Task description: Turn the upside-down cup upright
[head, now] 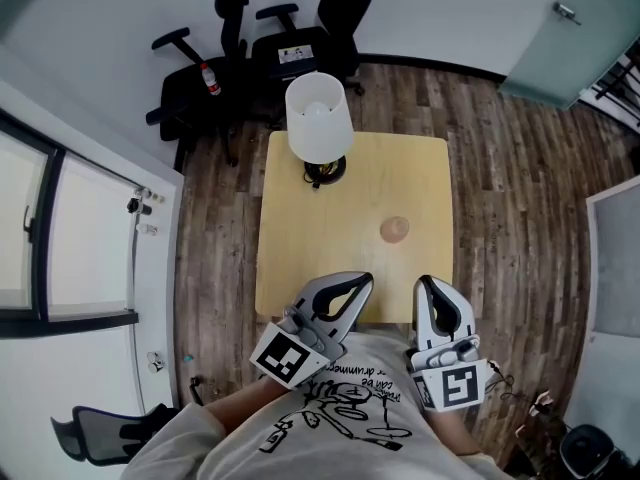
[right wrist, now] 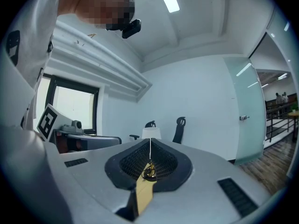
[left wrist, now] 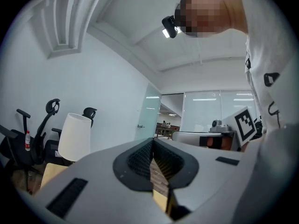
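Observation:
A small tan cup (head: 395, 230) stands upside down on the light wooden table (head: 300, 268), right of the middle. Both grippers hover at the table's near edge, close to the person's body, and point level across the table. My left gripper (head: 366, 280) has its jaws together with nothing between them; in the left gripper view (left wrist: 152, 149) they meet in a thin slit. My right gripper (head: 421, 284) is likewise shut and empty, and in the right gripper view (right wrist: 150, 149) its jaws meet. The cup lies ahead of and between them. Neither gripper view shows it.
A lamp with a white shade (head: 319, 118) stands at the table's far left edge, also in the left gripper view (left wrist: 74, 136). Black office chairs (head: 300, 38) stand behind the table against the wall. A window is at the left, a glass door (head: 560, 38) at the far right.

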The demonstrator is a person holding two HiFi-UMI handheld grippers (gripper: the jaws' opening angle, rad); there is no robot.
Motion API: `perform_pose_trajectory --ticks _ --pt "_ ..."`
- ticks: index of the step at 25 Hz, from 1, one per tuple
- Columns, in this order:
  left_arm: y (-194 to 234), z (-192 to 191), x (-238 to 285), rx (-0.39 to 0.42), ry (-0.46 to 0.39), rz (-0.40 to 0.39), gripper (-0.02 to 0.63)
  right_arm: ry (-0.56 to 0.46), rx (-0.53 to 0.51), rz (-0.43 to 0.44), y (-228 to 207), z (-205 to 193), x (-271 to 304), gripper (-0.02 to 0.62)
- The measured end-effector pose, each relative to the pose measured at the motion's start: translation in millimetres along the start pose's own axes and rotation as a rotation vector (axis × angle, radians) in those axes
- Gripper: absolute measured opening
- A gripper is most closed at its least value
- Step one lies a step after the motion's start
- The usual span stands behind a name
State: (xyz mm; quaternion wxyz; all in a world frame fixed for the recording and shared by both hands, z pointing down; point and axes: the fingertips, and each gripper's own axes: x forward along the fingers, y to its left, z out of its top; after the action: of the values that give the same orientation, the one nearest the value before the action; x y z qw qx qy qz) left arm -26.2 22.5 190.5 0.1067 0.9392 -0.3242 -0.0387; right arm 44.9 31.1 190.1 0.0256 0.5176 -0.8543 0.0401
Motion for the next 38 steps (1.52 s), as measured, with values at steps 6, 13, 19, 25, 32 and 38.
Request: perform_pose_trajectory --ticks 6,13,19,25,32,38 --pt "3 2 10 0.009 0.008 0.048 0.008 0.001 0.006 0.044 -13 4 5 0.025" --pt "13 -5 27 0.027 0.035 0.082 0.008 0.029 -0.031 0.115 -29 3 14 0.025" --pt "25 -15 42 0.037 0.06 0.082 0.008 0.081 0.001 0.172 -46 -23 32 0.026" --pt "48 -44 61 0.046 0.118 0.072 0.008 0.146 -0.019 0.194 -66 -64 53 0.112" --pt "80 -94 83 0.059 0.176 0.063 0.008 0.185 -0.022 0.204 -98 -131 76 0.25" --pt "110 -154 98 0.075 0.198 0.081 0.008 0.192 -0.024 0.198 -117 -211 91 0.293"
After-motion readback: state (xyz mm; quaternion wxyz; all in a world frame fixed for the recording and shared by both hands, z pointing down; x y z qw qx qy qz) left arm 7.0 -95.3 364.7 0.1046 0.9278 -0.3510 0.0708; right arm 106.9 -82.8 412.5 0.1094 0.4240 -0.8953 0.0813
